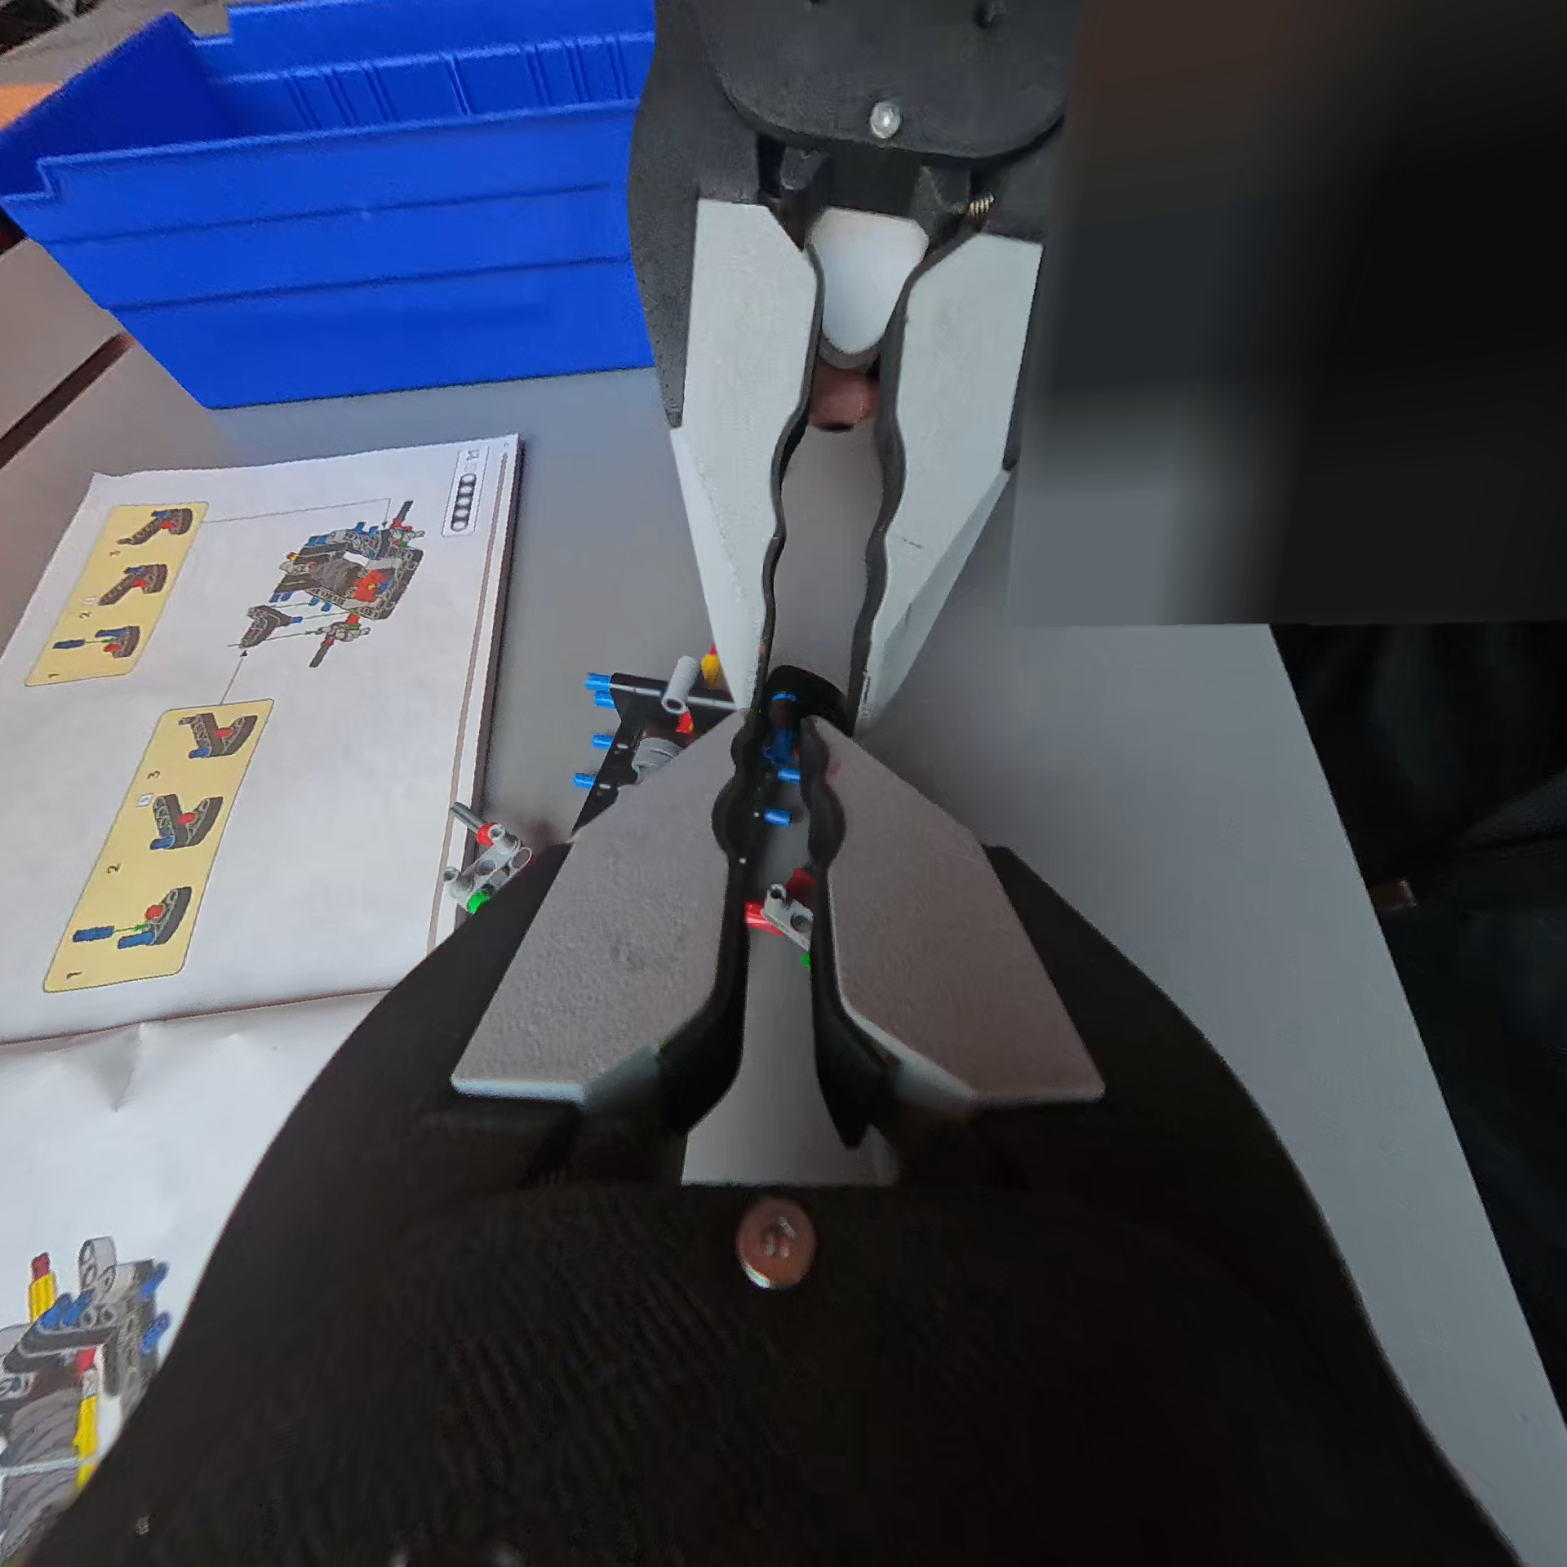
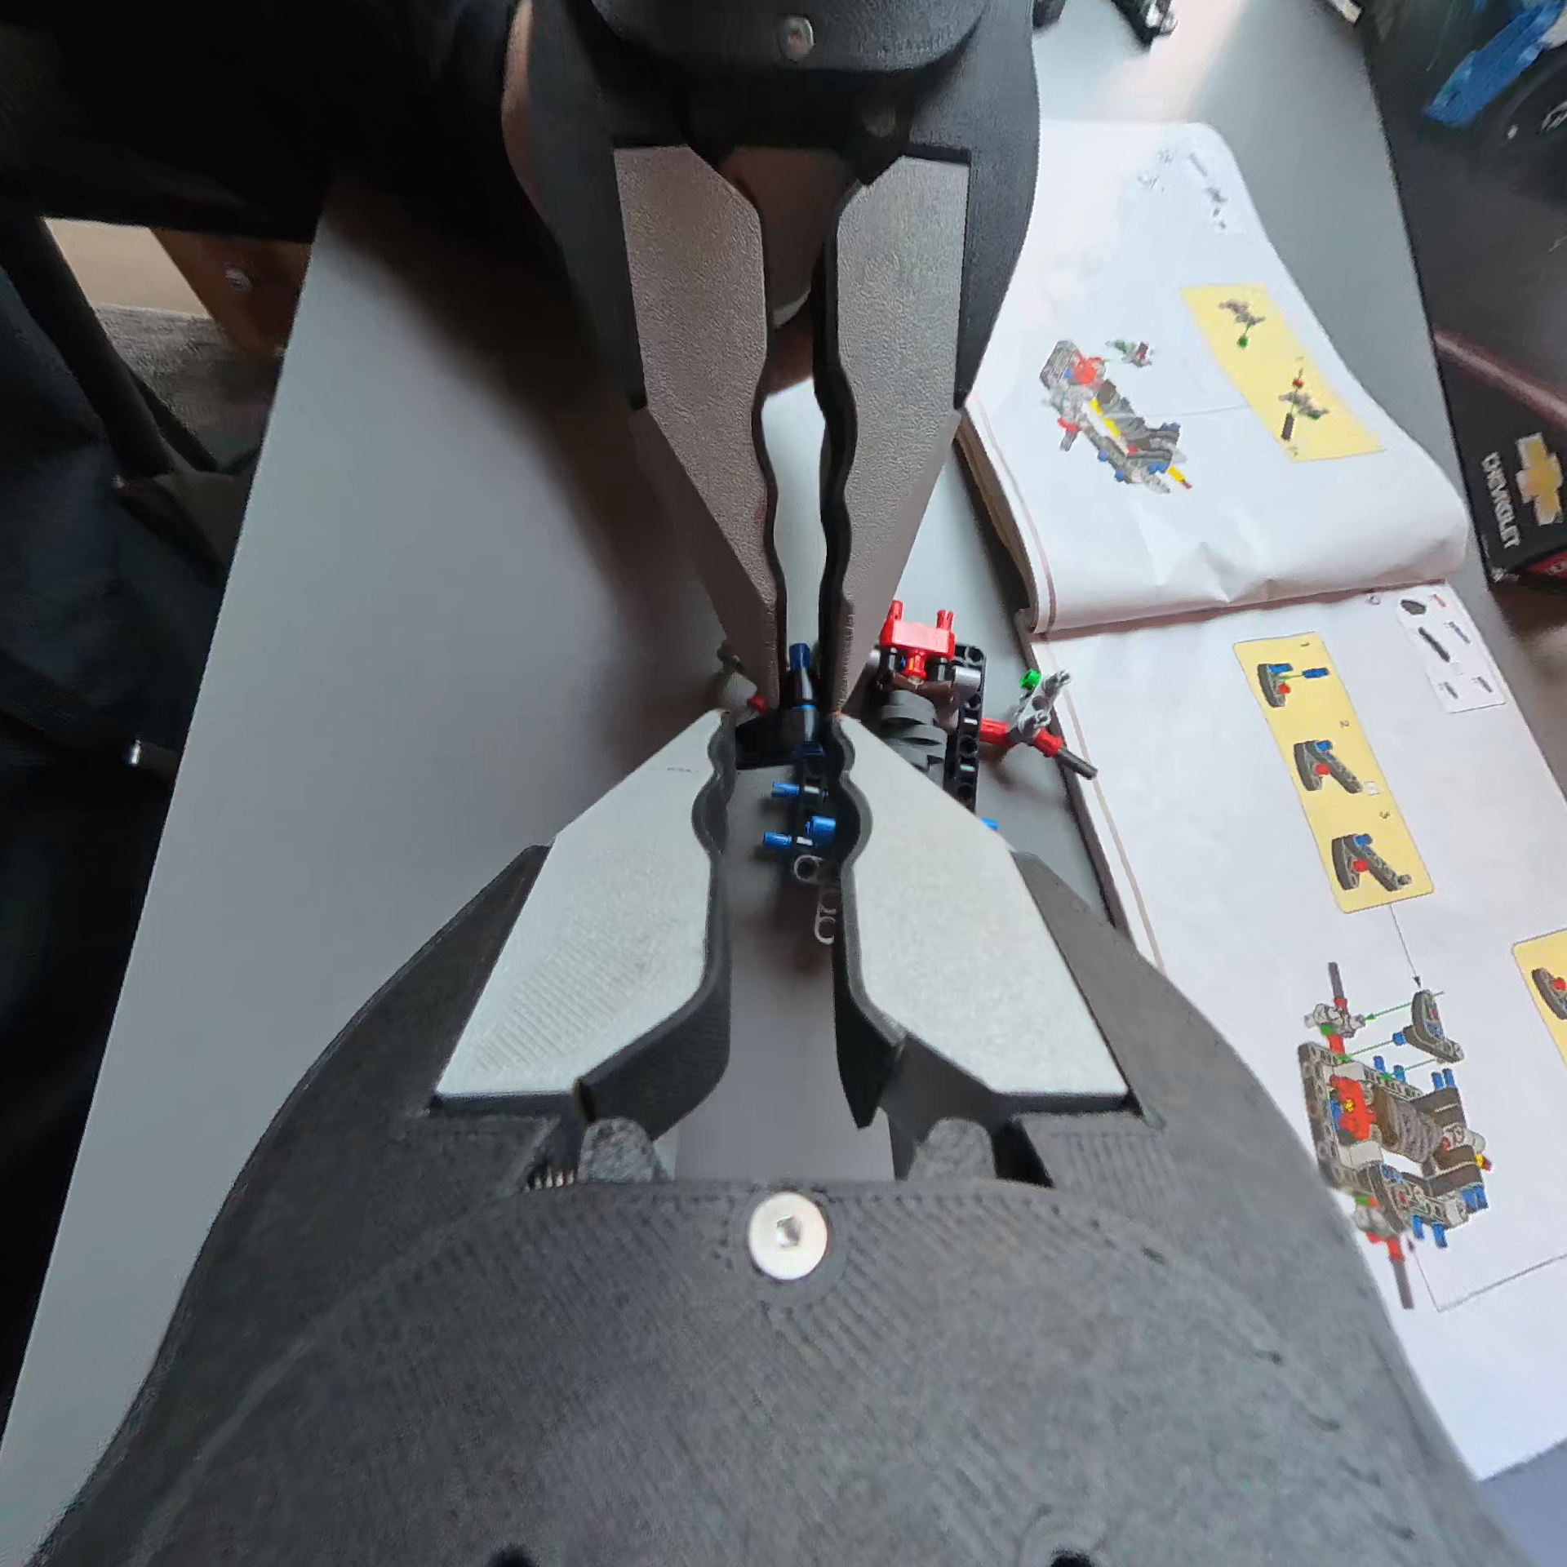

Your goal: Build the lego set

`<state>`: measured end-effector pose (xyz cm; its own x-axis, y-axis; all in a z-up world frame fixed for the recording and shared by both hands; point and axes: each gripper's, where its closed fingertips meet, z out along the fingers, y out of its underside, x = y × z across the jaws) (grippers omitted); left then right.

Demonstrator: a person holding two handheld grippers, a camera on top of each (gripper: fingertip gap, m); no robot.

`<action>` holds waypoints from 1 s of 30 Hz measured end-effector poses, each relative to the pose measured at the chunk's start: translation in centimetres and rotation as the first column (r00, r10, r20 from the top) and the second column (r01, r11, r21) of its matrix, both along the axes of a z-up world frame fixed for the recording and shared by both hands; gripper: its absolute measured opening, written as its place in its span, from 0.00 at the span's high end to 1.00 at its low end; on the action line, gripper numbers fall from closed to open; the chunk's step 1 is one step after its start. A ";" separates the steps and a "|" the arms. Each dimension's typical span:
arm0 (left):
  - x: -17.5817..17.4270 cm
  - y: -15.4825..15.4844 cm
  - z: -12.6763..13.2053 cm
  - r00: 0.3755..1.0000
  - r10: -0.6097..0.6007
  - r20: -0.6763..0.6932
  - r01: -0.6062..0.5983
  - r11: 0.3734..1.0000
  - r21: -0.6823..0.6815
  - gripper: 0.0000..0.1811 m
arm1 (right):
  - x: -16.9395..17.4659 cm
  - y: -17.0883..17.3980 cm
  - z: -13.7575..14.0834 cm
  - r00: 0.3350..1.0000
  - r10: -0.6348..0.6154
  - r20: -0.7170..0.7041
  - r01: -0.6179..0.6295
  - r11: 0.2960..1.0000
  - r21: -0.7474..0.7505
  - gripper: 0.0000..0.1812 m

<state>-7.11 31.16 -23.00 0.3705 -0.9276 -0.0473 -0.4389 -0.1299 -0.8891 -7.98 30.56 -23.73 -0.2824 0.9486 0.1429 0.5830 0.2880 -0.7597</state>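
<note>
Both grippers meet tip to tip over the grey tabletop [image 2: 441,593], just beside the open instruction booklet [image 2: 1255,763].

Left gripper [image 1: 778,746]: jaws nearly together, clenched on the frame assembly [image 1: 627,738] by a black beam studded with blue pins [image 1: 776,816]. Right gripper [image 2: 784,759]: jaws likewise narrow, apparently grasping a small black curved piece [image 2: 789,721] carrying a blue pin, though exactly where its pads bear is hidden. The left gripper's tips also close around that piece from the far side.

The frame assembly sits just beside the booklet's near edge; its red block [image 2: 916,636] and dark coil spring [image 2: 911,721] show past the gripper tips. A grey-and-red axle piece with a green tip [image 2: 1030,721] juts from the frame toward the page.

Handling judgement: light, stiff plastic, smooth enough to slip or twist in a narrow pinch. Pins are friction-fit (an off-axis push would likely jam or pop joints). Best hold on flat beam faces, not on pins or the axle piece. The blue bin [image 1: 339,254] lies beyond the booklet.
</note>
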 end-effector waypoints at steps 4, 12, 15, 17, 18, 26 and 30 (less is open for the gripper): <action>-0.3 0.1 1.5 0.987 -0.004 0.162 0.015 0.998 -0.066 0.98 | -0.3 0.0 2.0 0.985 0.001 -0.173 -0.007 0.999 -0.036 0.91; 0.4 -0.4 0.2 0.993 -0.019 0.116 0.029 0.996 -0.080 0.98 | 0.4 0.6 2.3 0.977 -0.040 -0.211 0.006 0.988 -0.157 1.00; 0.3 -0.4 0.1 0.993 -0.003 0.122 0.017 0.994 -0.108 0.98 | 1.1 0.9 2.0 0.982 -0.049 -0.185 0.018 0.986 -0.165 0.89; 0.2 -0.2 0.7 0.984 0.028 0.175 -0.007 0.993 -0.122 0.98 | 1.4 0.0 1.8 0.983 -0.019 -0.185 -0.020 0.977 -0.210 0.87; 0.2 -0.1 1.1 0.978 0.042 0.205 -0.015 0.991 -0.132 0.98 | 1.4 -0.4 1.7 0.981 -0.013 -0.194 -0.029 0.977 -0.212 0.85; 0.4 -0.1 2.3 0.944 0.064 0.323 -0.010 0.986 -0.167 0.98 | 0.4 -0.3 2.0 0.969 -0.071 -0.238 0.047 0.994 -0.102 0.88; 0.5 -0.1 2.3 0.935 0.055 0.350 0.010 0.983 -0.182 0.98 | 0.4 -0.4 2.2 0.965 -0.078 -0.251 0.023 0.977 -0.214 0.88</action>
